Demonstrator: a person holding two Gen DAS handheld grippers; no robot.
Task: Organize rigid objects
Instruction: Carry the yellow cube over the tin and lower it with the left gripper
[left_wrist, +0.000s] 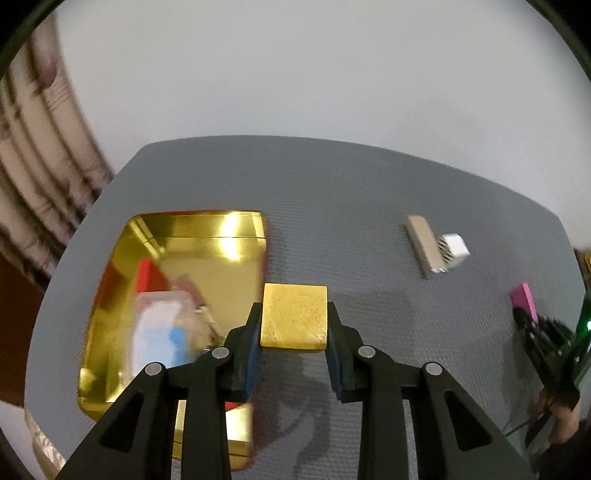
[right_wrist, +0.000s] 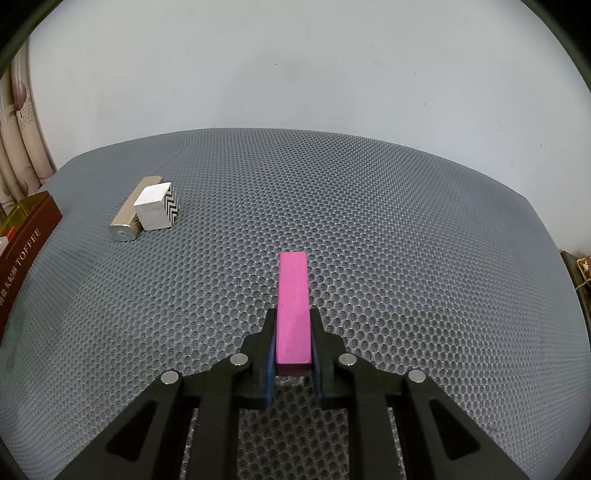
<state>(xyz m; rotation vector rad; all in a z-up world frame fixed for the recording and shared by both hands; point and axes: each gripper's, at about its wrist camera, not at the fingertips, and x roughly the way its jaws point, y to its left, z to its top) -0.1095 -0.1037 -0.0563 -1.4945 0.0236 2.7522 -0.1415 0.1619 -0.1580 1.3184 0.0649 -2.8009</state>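
My left gripper (left_wrist: 294, 314) is shut on a gold block (left_wrist: 294, 315) and holds it above the grey mat, just right of an open gold tin (left_wrist: 236, 229). The tin holds a red piece (left_wrist: 146, 273) and a blurred white and blue item (left_wrist: 162, 328). My right gripper (right_wrist: 293, 325) is shut on a long pink block (right_wrist: 293, 310) that points away over the mat. The pink block (left_wrist: 524, 299) and the right gripper (left_wrist: 546, 339) also show at the right edge of the left wrist view.
A silver bar (right_wrist: 133, 208) and a white cube with a zigzag side (right_wrist: 157, 206) lie together on the grey mesh mat (right_wrist: 369, 221); both show in the left wrist view too, the bar (left_wrist: 423, 243) and the cube (left_wrist: 454, 247). The tin's dark red "TOFFEE" wall (right_wrist: 22, 251) stands at the left.
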